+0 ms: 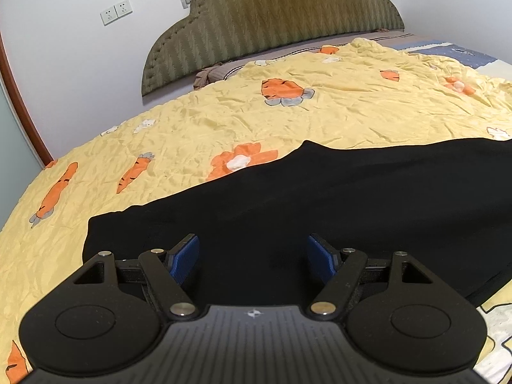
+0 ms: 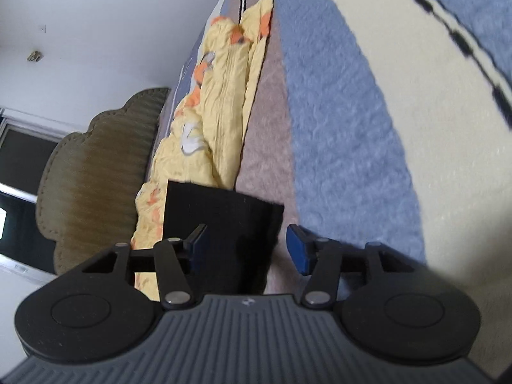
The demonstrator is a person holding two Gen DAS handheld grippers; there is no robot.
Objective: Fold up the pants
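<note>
Black pants (image 1: 320,198) lie spread flat on a yellow carrot-print quilt (image 1: 198,121), running from lower left to the right edge. My left gripper (image 1: 252,257) is open and empty, low over the near part of the pants, blue pads (image 1: 184,259) wide apart. In the right wrist view the camera is rolled on its side. My right gripper (image 2: 244,246) is open, its jaws on either side of a black pants edge (image 2: 220,220) without closing on it, close to the bed surface.
A padded olive headboard (image 1: 272,22) stands at the far end against a white wall with two sockets (image 1: 116,12). A blue, cream and brown blanket (image 2: 352,112) lies under the quilt on the right side. The quilt is bunched there (image 2: 220,105).
</note>
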